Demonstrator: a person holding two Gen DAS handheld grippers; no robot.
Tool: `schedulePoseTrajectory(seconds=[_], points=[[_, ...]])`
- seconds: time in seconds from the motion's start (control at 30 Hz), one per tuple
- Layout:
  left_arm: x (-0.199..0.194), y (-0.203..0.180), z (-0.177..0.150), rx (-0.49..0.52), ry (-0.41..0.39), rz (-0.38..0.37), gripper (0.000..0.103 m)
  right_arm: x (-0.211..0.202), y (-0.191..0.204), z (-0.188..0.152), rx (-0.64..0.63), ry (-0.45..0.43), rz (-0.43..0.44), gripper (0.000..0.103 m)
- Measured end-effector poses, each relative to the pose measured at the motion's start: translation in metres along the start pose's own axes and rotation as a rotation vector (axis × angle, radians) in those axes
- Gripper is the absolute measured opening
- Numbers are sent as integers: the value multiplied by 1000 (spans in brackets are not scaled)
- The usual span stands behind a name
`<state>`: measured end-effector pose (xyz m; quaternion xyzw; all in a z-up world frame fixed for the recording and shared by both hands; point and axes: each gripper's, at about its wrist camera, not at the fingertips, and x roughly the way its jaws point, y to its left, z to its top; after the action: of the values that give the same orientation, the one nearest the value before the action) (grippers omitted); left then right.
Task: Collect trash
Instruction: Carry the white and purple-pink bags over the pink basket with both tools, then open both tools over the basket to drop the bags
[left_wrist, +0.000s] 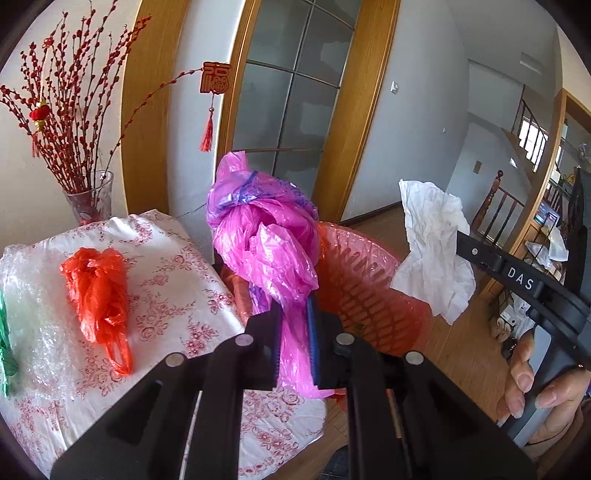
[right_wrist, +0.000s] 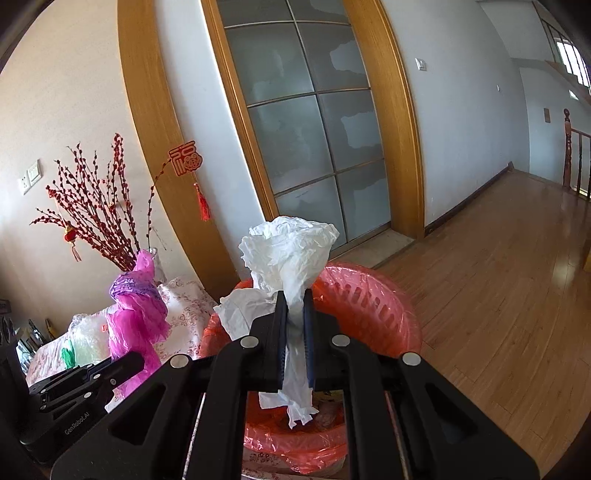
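My left gripper (left_wrist: 295, 314) is shut on a crumpled pink plastic bag (left_wrist: 266, 236), which stands up above the fingers near the table's right edge. My right gripper (right_wrist: 295, 306) is shut on a crumpled white tissue (right_wrist: 291, 251), held over the red-lined pink trash basket (right_wrist: 373, 295). In the left wrist view the tissue (left_wrist: 432, 243) hangs from the right gripper (left_wrist: 461, 243) to the right of the basket (left_wrist: 362, 284). The right wrist view shows the pink bag (right_wrist: 136, 314) and left gripper (right_wrist: 129, 363) at the left. An orange plastic bag (left_wrist: 98, 291) lies on the floral tablecloth (left_wrist: 177, 280).
A glass vase of red branches (left_wrist: 90, 199) stands at the table's back left. Bubble wrap (left_wrist: 33, 295) and a green bag (left_wrist: 5, 350) lie at the left edge. Behind are a glass sliding door (right_wrist: 306, 136), wooden floor (right_wrist: 498, 295) and a stair railing (left_wrist: 495, 206). A person's hand (left_wrist: 532, 384) grips the right tool.
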<state>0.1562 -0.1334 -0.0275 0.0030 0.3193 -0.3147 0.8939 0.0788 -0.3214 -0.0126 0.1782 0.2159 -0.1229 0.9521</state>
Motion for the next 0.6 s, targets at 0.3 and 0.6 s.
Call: schedulePoseTrajectory(seconds=[0.3, 0.6], points=[[36, -22, 7, 33, 38, -52, 13, 17, -22, 4, 35, 8, -28, 9], [69, -27, 7, 26, 85, -70, 24, 31, -33, 11, 61, 17, -26, 14]])
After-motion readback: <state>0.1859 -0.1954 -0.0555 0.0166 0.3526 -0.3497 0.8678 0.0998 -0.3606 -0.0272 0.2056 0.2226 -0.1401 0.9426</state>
